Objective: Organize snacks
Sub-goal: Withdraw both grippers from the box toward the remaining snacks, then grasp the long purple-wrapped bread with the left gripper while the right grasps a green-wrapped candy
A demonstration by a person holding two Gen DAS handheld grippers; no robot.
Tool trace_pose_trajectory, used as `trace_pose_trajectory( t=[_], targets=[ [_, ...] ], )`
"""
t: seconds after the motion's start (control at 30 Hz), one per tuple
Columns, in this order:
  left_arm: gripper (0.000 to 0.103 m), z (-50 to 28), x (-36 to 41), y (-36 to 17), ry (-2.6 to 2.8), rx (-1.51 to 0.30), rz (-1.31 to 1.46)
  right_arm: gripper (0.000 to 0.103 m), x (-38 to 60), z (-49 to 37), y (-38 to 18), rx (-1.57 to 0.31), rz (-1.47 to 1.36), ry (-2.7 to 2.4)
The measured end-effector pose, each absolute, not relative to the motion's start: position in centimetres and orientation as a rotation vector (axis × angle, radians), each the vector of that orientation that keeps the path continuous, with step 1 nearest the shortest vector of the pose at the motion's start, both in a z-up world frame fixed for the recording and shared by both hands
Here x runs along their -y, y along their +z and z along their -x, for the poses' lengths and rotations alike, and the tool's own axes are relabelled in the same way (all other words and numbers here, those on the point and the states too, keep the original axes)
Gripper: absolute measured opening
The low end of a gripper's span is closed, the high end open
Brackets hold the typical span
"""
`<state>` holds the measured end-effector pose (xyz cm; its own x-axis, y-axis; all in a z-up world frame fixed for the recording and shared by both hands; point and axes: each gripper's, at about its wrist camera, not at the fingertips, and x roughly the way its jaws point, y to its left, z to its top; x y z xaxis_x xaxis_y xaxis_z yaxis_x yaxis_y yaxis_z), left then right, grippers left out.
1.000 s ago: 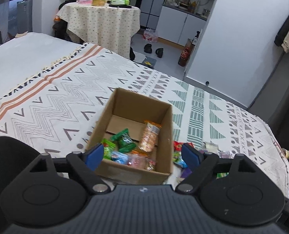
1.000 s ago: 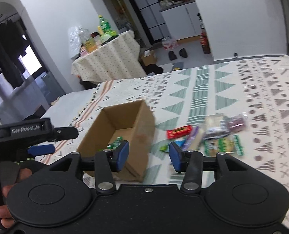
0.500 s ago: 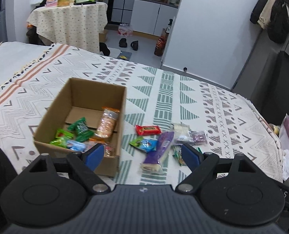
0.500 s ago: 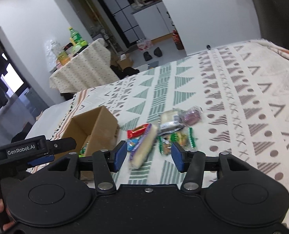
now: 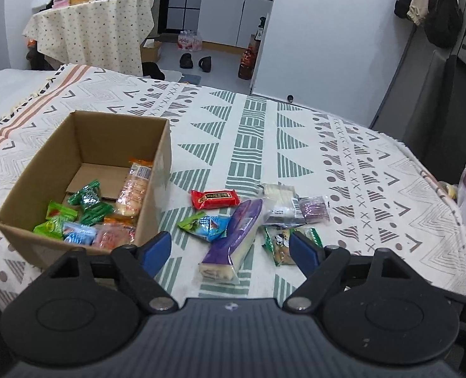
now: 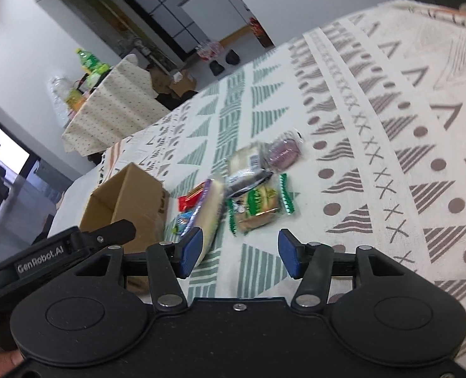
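We are holding both grippers, left (image 5: 230, 247) and right (image 6: 239, 253), above the bed (image 5: 343, 170), jaws wide open and empty. Since a second ago, views are swinging from the cardboard box (image 5: 75, 170) toward loose snacks (image 5: 248, 217) lying just beside it.

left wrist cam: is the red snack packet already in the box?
No. The red snack packet lies on the patterned blanket, to the right of the cardboard box and outside it.
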<state>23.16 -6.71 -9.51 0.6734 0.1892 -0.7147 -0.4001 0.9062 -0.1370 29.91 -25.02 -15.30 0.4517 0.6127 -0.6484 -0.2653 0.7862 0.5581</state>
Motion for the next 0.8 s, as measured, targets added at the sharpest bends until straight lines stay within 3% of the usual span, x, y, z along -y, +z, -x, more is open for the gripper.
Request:
trace_pose_trajectory(
  t=[0.8],
  targets=[
    [0.079, -29.6, 6.2, -16.8, 0.336, -0.872, 0.296, 0.054, 24.7, -35.7, -21.4, -1.105, -0.577, 0.505]
  ],
)
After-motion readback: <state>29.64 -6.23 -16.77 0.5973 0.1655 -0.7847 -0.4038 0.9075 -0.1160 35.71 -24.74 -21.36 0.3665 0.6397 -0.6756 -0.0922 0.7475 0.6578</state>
